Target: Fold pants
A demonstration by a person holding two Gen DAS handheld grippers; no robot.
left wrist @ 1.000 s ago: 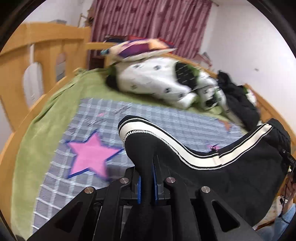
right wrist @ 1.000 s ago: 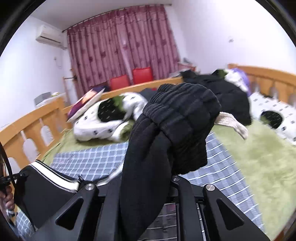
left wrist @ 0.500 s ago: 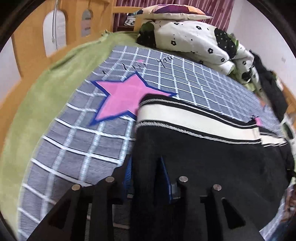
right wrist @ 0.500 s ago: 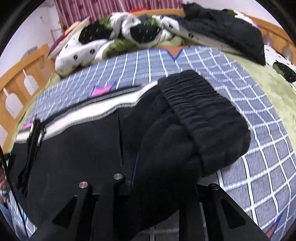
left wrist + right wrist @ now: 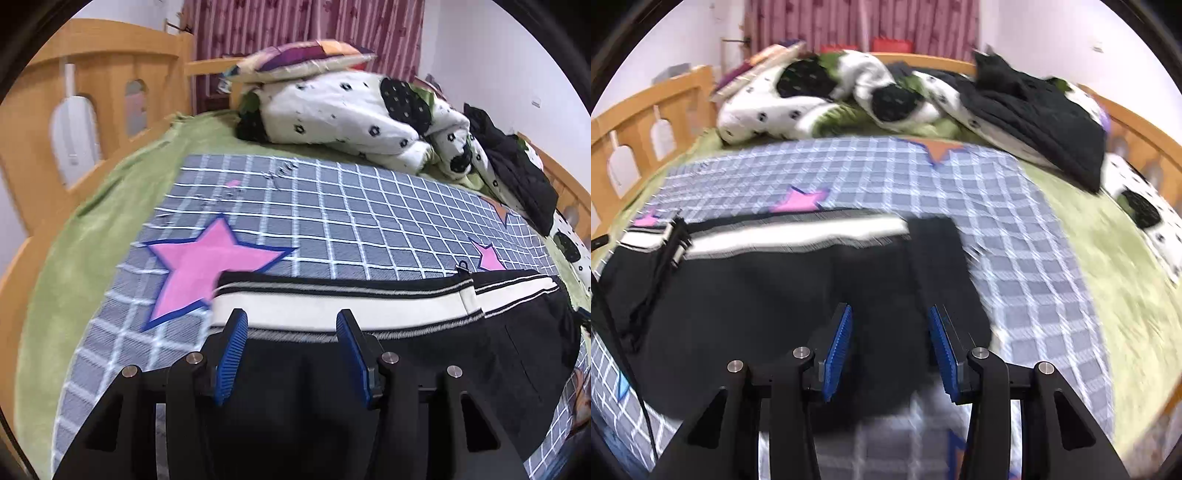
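Pants (image 5: 424,369) flat on the bed (image 5: 351,221), stripe away. Both jaws spread, nothing held: left hand-held gripper (image 5: 291,325), right hand-held gripper (image 5: 888,317). Smooth first, then pinch both layers at one end.

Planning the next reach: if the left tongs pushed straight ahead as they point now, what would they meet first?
Probably the pants: the open left tongs sit over the black fabric, with the white side stripe just ahead. Beyond lies the checked blanket; depth is unclear.

Both tools have black angular fingers (image 5: 192,373) with silver screws and ribbed blue pads (image 5: 839,341).
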